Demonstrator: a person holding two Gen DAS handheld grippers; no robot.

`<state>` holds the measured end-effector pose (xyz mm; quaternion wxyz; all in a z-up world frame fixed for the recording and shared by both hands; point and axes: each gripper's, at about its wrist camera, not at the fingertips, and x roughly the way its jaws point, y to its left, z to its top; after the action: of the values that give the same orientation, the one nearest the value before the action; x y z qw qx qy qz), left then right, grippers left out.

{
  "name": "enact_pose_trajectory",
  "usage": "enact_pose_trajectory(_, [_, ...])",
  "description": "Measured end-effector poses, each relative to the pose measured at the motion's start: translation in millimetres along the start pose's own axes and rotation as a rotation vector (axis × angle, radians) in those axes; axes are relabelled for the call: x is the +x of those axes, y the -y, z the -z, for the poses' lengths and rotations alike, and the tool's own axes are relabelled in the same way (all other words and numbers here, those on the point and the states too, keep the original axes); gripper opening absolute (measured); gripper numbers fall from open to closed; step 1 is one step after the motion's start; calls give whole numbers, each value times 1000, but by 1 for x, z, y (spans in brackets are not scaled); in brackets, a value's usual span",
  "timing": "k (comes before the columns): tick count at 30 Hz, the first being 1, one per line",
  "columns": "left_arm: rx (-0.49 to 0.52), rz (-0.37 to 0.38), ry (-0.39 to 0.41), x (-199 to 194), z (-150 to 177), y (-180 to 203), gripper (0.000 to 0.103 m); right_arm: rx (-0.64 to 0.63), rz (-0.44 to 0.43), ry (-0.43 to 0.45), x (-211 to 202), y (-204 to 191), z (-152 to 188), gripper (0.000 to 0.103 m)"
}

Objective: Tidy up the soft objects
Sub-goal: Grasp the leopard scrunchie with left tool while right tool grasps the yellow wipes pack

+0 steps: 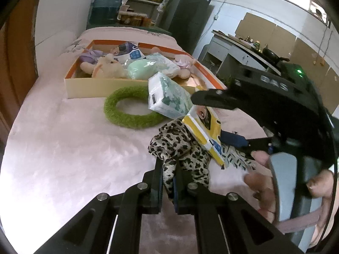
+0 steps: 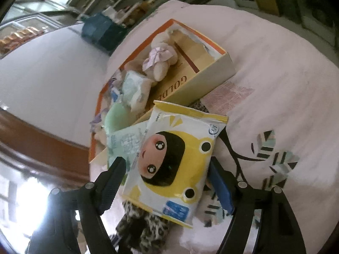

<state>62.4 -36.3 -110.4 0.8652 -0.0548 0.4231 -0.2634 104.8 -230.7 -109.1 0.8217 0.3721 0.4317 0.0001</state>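
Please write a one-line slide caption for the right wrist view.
Open right gripper straddling a yellow cartoon tissue pack on the pink bedspread, before the toy-filled box.

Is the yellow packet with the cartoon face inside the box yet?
No, it is out. The yellow packet lies on the bed, on the leopard cloth, in front of the orange-rimmed box.

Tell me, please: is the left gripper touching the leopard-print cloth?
Touching. The left wrist view shows the left gripper shut on the leopard-print cloth, the fabric pinched between both fingers.
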Motion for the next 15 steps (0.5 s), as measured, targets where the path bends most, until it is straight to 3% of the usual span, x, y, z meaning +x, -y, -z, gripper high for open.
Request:
enact_pose_trajectory(7, [-22, 3, 4, -5, 3, -7, 7, -306, 209, -29, 17, -43, 16, 82])
enact_pose_trajectory(15, [-42, -12, 28, -11, 3, -10, 7, -321, 180, -53, 8, -33, 17, 70])
